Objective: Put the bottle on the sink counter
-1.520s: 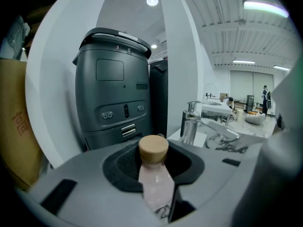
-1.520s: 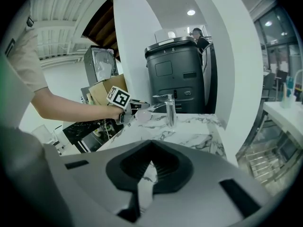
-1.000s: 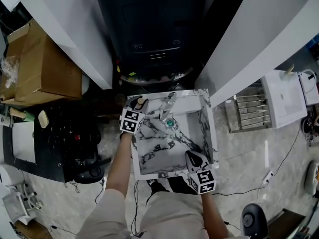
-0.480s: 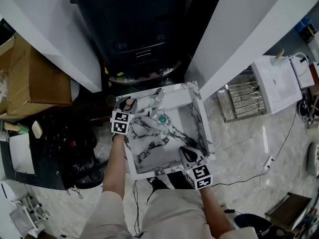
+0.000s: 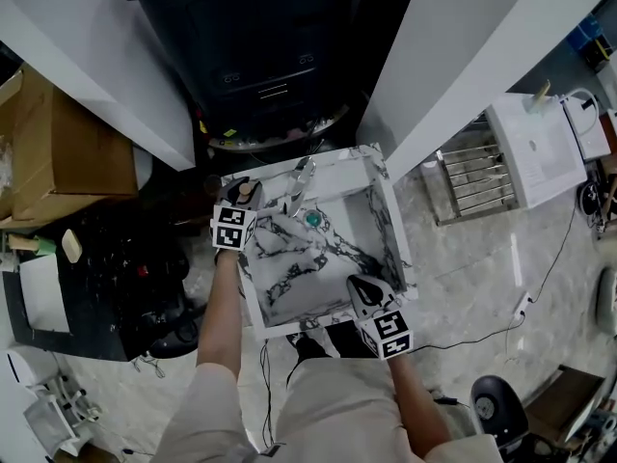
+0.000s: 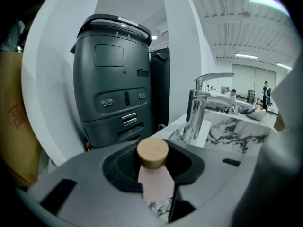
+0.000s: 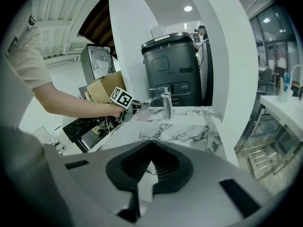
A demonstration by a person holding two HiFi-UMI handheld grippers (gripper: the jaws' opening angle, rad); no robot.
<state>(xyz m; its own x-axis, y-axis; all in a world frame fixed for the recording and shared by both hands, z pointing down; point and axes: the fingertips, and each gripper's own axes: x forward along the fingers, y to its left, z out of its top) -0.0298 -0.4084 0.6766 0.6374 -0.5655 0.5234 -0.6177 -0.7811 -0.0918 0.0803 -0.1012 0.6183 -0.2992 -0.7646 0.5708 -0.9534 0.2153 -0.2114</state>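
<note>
A pale pink bottle with a round wooden cap stands upright between the jaws of my left gripper, which is shut on its neck. In the head view this gripper holds the bottle over the far left corner of the marble sink counter, left of the chrome faucet. Whether the bottle's base touches the marble is hidden. My right gripper hovers at the counter's near right corner, shut and empty. Across the basin it sees the bottle.
A green drain plug sits in the basin. A dark grey machine stands behind the sink between two white partitions. A cardboard box and a black cart are on the left, a metal rack on the right.
The head camera has shifted a little. Both grippers keep their places at the sink, the left still shut on the bottle.
</note>
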